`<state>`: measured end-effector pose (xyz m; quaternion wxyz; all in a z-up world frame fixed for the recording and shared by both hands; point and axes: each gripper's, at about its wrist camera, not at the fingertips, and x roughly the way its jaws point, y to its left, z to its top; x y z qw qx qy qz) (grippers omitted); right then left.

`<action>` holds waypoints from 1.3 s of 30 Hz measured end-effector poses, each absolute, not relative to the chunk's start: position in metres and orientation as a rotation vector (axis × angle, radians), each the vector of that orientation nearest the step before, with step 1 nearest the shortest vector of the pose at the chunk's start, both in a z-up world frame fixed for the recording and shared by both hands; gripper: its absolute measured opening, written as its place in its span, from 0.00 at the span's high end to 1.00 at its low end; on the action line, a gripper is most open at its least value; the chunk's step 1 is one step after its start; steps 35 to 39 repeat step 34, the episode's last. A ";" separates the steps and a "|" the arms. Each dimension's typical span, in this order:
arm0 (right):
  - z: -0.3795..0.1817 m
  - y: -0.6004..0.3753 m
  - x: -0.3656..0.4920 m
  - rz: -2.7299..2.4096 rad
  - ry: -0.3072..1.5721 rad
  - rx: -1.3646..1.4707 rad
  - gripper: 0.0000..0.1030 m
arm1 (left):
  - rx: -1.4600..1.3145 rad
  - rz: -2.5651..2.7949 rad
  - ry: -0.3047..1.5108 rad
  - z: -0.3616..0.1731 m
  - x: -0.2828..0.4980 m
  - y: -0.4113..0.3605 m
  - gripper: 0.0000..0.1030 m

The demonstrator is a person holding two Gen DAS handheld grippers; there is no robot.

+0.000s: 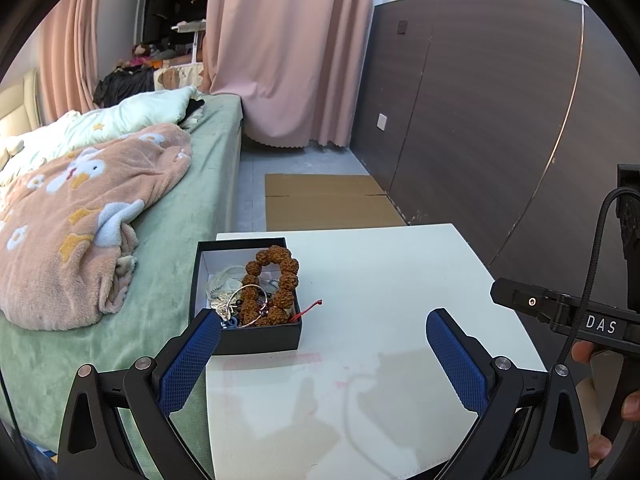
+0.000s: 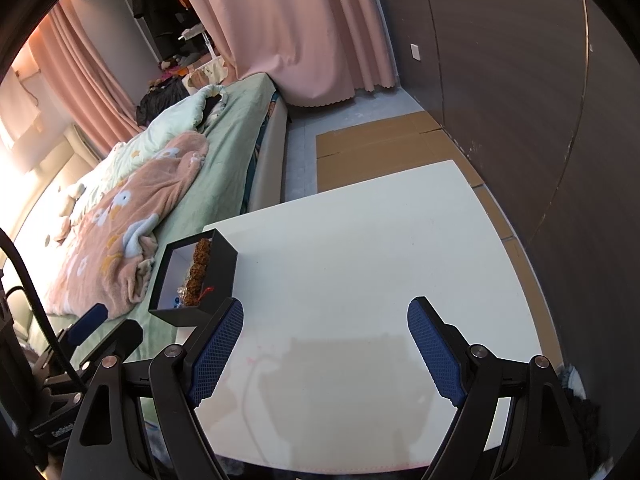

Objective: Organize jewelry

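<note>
A black jewelry box (image 1: 256, 338) sits at the left edge of the white table (image 1: 380, 280). It holds a brown beaded bracelet (image 1: 276, 284), a silver bangle (image 1: 248, 300), pale chains and a red cord (image 1: 310, 308) that hangs over its right wall. My left gripper (image 1: 324, 328) is open and empty, its left finger just before the box's near left corner. In the right wrist view the box (image 2: 218, 276) is at the left, the beads (image 2: 198, 276) showing inside. My right gripper (image 2: 326, 320) is open and empty over the bare table (image 2: 380, 240).
A bed with a green sheet (image 1: 180, 216) and a pink blanket (image 1: 80, 220) runs along the table's left side. Flat cardboard (image 1: 328, 200) lies on the floor beyond the table. A dark wood wall (image 1: 500, 120) stands at the right. The right gripper's body (image 1: 580, 320) shows at the right.
</note>
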<state>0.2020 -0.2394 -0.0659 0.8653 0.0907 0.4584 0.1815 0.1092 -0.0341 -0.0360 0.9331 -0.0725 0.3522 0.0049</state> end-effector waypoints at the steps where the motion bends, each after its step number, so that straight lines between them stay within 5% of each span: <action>1: -0.066 -0.240 0.202 0.380 0.960 0.190 0.18 | -0.148 0.011 0.721 -0.036 0.109 -0.034 0.01; 39: -0.065 -0.242 0.204 0.381 0.964 0.190 0.18 | -0.138 0.031 0.704 -0.031 0.107 -0.038 0.01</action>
